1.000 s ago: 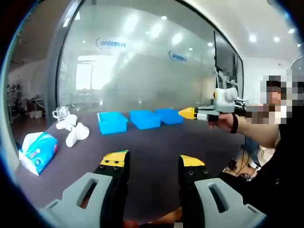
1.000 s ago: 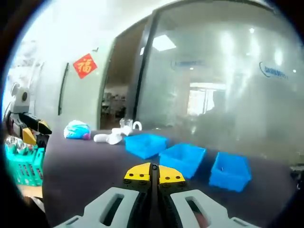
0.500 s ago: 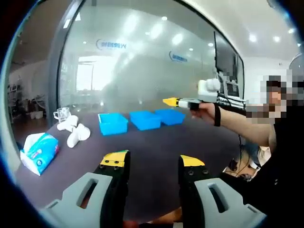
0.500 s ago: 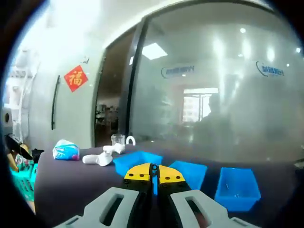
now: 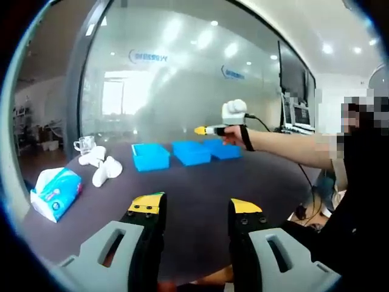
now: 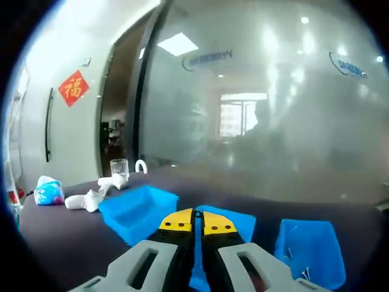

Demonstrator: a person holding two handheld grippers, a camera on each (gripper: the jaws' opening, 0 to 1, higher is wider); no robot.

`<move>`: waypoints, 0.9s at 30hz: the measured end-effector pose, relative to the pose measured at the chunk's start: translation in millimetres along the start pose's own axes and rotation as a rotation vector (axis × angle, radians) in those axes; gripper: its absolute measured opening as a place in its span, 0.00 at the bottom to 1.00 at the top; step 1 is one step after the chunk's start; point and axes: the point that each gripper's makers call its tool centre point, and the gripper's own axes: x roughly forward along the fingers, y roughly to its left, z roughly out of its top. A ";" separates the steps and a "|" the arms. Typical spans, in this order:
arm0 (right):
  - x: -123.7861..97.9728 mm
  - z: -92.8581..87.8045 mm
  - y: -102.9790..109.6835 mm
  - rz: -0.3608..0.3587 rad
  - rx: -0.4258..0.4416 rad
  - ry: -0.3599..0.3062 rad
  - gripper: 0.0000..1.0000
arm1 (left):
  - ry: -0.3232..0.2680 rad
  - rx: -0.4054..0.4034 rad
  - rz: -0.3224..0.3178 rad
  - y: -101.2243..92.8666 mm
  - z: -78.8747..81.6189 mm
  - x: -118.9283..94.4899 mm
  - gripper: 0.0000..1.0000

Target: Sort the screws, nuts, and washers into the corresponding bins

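Hovering over the three blue bins [image 6: 209, 228] at lower centre of the right gripper view, the right gripper [image 6: 193, 220] has its jaws pressed together; whether a small part is pinched, I cannot tell. Sorting looks midway. Left gripper [image 5: 194, 205] idles, jaws spread, bins [image 5: 185, 152] well beyond

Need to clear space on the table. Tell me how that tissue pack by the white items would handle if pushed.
The tissue pack looks soft and film-wrapped, so it would probably dent rather than resist. It lies flat on the dark table, so it should slide, not roll. Likely light for its bulk.
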 end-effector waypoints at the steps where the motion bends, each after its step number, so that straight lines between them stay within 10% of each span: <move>1: 6.1 -1.7 -4.2 -0.007 -0.008 0.012 0.01 | 0.001 -0.001 0.002 0.5 -0.5 -0.4 0.39; 16: -4.1 -8.5 2.5 0.037 -0.043 0.032 0.32 | -0.007 -0.009 0.004 1.7 1.6 0.1 0.39; 27: -120.9 5.4 20.6 0.140 0.000 -0.068 0.35 | -0.053 -0.014 0.033 23.6 12.3 -1.1 0.40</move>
